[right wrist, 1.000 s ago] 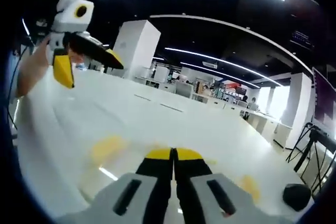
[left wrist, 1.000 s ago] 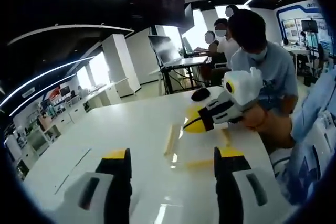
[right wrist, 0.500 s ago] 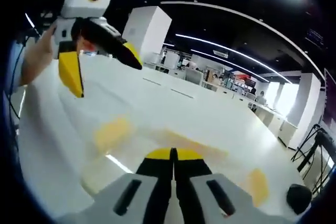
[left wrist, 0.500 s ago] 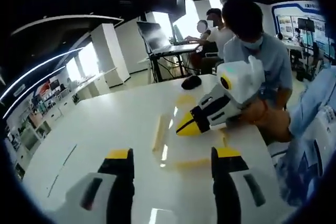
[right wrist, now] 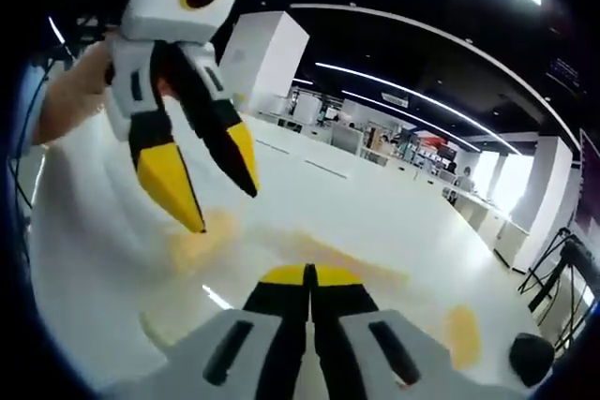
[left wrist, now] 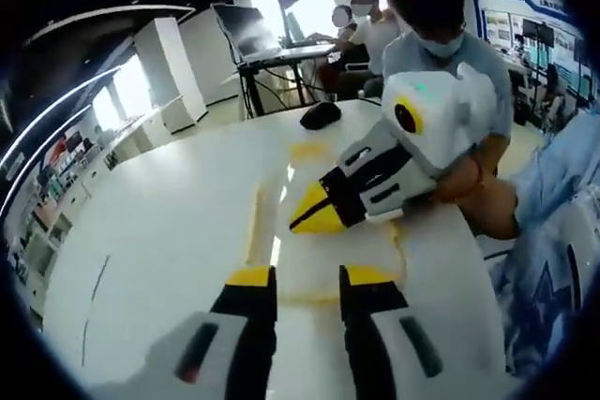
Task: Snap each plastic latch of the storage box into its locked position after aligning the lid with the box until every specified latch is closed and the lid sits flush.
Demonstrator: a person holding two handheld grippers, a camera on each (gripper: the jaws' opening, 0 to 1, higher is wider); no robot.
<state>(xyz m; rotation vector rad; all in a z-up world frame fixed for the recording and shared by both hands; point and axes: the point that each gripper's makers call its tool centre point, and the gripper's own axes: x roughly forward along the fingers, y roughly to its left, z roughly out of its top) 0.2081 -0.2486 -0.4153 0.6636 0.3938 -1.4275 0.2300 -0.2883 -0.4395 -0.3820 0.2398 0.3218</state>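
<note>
Black mouse (left wrist: 321, 114) on white table (left wrist: 169, 222)

The storage box (left wrist: 323, 259) blurs into the white worktop (left wrist: 169, 231), its yellow latches (right wrist: 462, 333) mere smears, their state untellable, and the right gripper (left wrist: 314, 217) hides the lid beneath it.

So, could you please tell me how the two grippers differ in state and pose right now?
The left gripper has its jaws parted with a gap between them, while the right gripper is shut, tips touching. In the right gripper view the left gripper points steeply down at the table; the right gripper lies flatter. Both have yellow-tipped black jaws on white bodies.
</note>
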